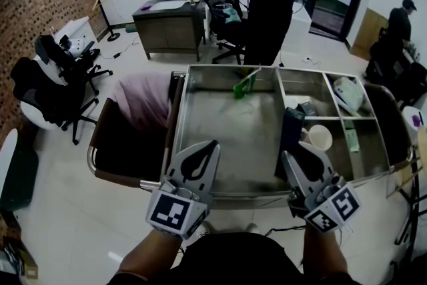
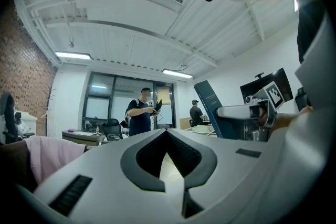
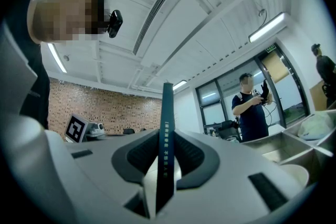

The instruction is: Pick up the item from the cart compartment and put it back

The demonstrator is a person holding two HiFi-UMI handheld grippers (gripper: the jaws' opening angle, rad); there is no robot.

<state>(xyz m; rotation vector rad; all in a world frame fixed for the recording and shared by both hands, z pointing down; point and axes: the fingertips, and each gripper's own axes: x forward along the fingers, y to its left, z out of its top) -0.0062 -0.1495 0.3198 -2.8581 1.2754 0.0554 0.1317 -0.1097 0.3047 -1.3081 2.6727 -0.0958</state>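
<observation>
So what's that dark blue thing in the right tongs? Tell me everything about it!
It's a thin, flat box, dark blue, probably cardboard, with tiny pale print running down its narrow edge. It stands upright, its lower end pinched between the jaws of the right tongs, which press on its two flat sides. It is held over the metal cart. Nothing else seems to touch it.

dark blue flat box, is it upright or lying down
Upright: the dark blue flat box stands on end, clamped in the right gripper.
</observation>
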